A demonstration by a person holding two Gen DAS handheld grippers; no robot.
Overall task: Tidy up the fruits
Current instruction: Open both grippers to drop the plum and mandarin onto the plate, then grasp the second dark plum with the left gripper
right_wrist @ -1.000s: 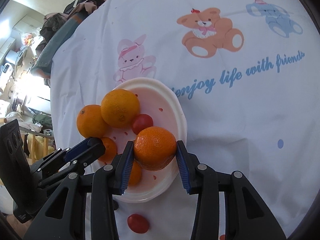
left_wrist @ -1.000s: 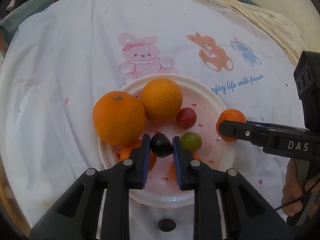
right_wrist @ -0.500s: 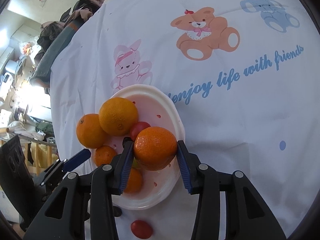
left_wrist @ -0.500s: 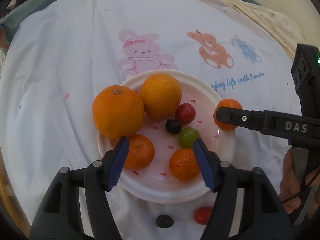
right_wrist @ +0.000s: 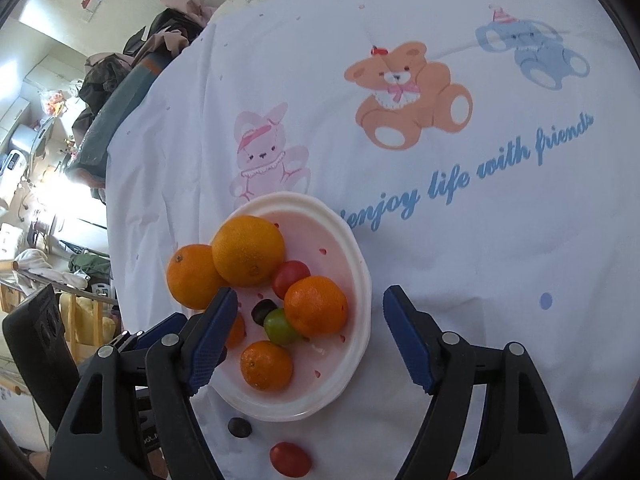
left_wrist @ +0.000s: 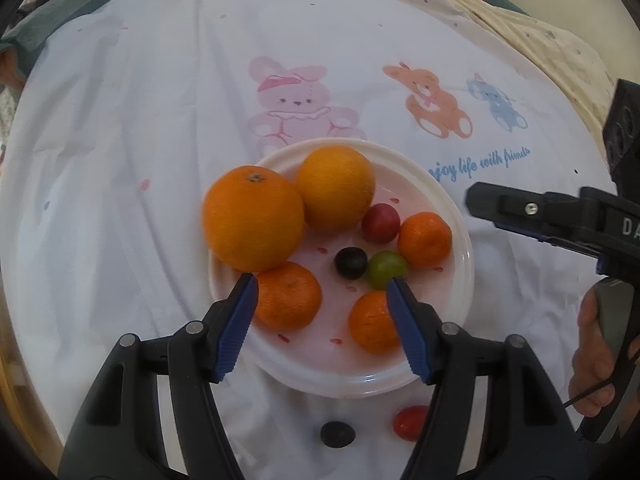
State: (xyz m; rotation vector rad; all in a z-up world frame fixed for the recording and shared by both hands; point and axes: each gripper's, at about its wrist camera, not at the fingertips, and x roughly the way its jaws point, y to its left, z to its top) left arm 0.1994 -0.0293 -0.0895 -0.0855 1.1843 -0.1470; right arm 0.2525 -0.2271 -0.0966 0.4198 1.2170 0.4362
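Over the white plate (left_wrist: 464,280), our right gripper (right_wrist: 308,340) has just been opening its jaws, and nothing sits between them; the tangerine (right_wrist: 316,306) now rests on the plate. Our left gripper (left_wrist: 320,308) hangs open above a dark grape (left_wrist: 351,263). Two small fruits remain on the cloth (left_wrist: 120,160).

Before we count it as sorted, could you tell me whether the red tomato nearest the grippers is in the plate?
Out: the red tomato lies on the cloth, outside the plate rim.
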